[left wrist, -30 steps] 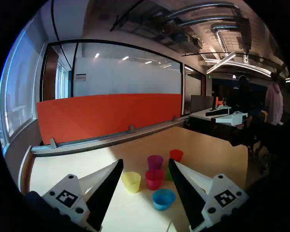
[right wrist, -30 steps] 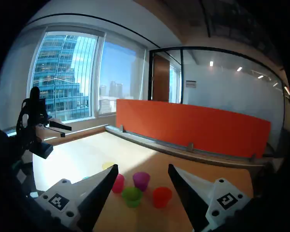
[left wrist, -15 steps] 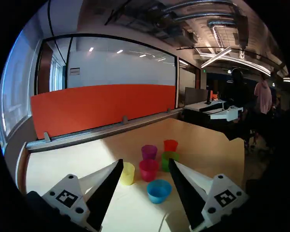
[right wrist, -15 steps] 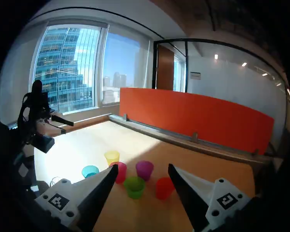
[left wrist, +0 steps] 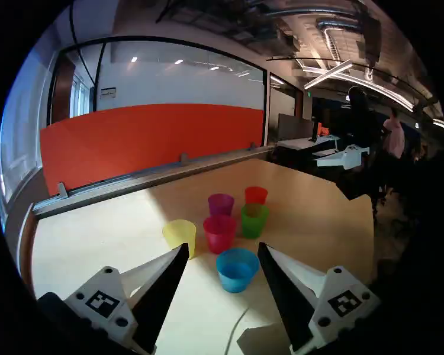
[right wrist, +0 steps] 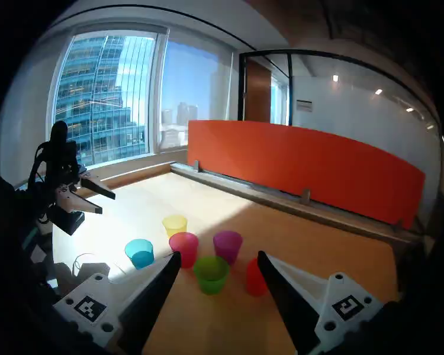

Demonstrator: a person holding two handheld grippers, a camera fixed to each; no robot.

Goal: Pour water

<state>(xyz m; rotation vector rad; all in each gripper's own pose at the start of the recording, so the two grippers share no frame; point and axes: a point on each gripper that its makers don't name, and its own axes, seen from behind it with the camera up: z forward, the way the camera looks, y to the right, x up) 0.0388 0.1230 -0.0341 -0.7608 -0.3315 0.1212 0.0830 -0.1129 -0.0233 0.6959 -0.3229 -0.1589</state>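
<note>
- Left gripper [left wrist: 222,248]: fingers spread wide, nothing between them. It hovers above the tabletop [left wrist: 317,219] and aims at the cup cluster.
- Right gripper [right wrist: 218,255]: also spread wide and empty, looking down at the same cluster from the other side.
- The task's things are six plastic cups, all upright, grouped near the middle of the tabletop.
- From the left gripper view, the blue cup [left wrist: 237,269] is nearest and sits just ahead of the fingertips, in line with the gap.
- Behind it are the yellow cup [left wrist: 179,234] and the pink cup [left wrist: 219,232]. The yellow one stands a little apart on the sunlit side.
- Farther back are the green cup [left wrist: 254,219], the purple cup [left wrist: 221,204] and the red cup [left wrist: 256,195]. The pink, green, purple and red cups are packed close; I can't tell whether any of them touch.
- From the right gripper view, the green cup sits between the fingers' line of sight and the red cup is partly hidden by one finger.
- I see no water, and the cup insides are too small to tell full from empty. No jug or bottle is visible either.
- Progress: my read is that this is the very start. No cup is gripped, lifted or tilted, and nothing is spilled on the tabletop.
- Left to do: close on a source cup, lift it, carry it over a target cup, tilt to pour, then set it back upright. That is essentially the whole task.
- Best guess at first pick: blue for the left gripper and green for the right, going by alignment only.
- Risk: the tight packing means a wide-spread finger could knock a neighbouring cup on the way in.
</note>
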